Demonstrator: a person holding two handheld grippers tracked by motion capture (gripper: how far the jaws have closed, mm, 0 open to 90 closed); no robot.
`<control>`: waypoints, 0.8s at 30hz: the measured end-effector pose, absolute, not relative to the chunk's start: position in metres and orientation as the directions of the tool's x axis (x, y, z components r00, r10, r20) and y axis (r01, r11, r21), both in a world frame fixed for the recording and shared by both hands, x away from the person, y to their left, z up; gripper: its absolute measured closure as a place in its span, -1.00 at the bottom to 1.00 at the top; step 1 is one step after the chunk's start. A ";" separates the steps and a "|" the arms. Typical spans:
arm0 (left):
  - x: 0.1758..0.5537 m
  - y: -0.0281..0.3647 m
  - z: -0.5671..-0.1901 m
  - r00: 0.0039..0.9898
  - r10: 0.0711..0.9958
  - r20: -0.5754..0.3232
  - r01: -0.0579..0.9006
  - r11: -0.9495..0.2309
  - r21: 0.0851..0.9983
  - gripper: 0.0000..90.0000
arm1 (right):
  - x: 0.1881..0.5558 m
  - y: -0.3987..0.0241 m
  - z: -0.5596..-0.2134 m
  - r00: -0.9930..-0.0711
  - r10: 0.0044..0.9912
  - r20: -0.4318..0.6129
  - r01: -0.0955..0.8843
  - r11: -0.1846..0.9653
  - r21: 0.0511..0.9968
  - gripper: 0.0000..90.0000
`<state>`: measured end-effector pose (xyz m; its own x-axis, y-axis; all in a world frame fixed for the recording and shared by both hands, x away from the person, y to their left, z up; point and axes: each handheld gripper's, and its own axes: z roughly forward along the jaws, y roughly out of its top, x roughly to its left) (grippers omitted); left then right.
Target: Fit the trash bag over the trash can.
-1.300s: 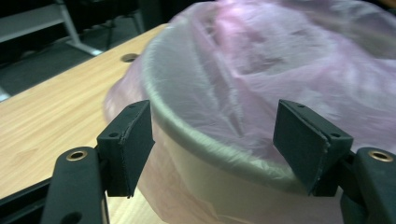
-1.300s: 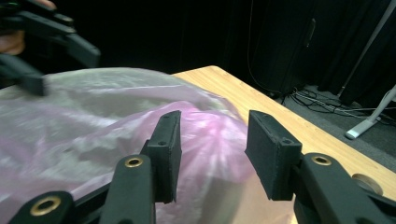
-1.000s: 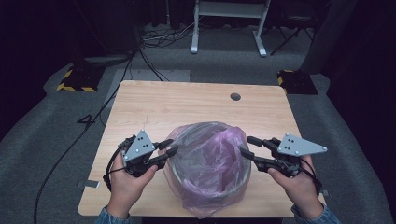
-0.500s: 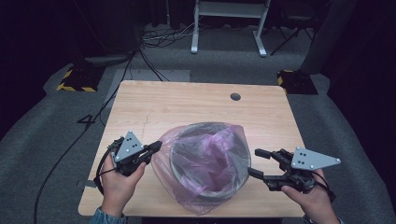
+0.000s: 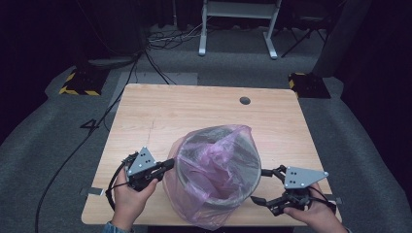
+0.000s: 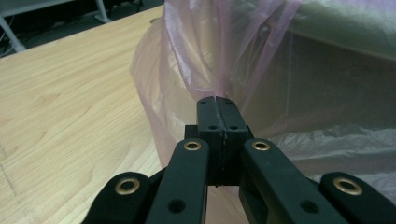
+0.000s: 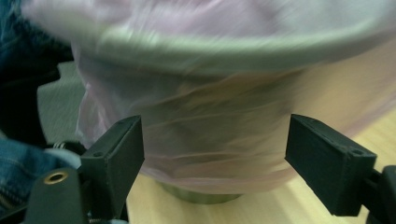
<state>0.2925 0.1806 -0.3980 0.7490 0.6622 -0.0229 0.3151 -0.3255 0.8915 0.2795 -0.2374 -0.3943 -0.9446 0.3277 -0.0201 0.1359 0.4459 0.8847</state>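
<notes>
Wooden table, left fingers pinching pink bag, right fingers just opened, bin base hidden

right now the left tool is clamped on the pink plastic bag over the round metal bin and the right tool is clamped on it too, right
Not quite. The right tool is open, its jaws having just been opening, apart from the pink plastic bag, as the right gripper view shows. The left tool is indeed clamped on the bag over the round metal bin.

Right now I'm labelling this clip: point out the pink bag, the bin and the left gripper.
pink bag [image 5: 187, 204]: high view, film hanging down the bin's outside.
bin [image 5: 219, 200]: high view, inner grey wall.
left gripper [image 6: 217, 103]: left gripper view, tips of its shut jaws.
</notes>
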 end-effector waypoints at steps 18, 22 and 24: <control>0.282 0.186 -0.385 0.764 0.645 -0.026 0.272 -0.285 0.919 0.99 | 0.288 -0.264 -0.373 -0.877 0.479 0.029 0.215 0.337 0.917 0.68; 0.283 0.184 -0.382 0.764 0.644 -0.021 0.265 -0.285 0.921 1.00 | 0.292 -0.265 -0.350 -0.841 0.540 0.035 0.212 0.271 0.939 0.12; 0.284 0.183 -0.382 0.764 0.645 -0.017 0.265 -0.290 0.920 1.00 | 0.295 -0.260 -0.341 -0.834 0.550 0.048 0.217 0.248 0.944 -0.05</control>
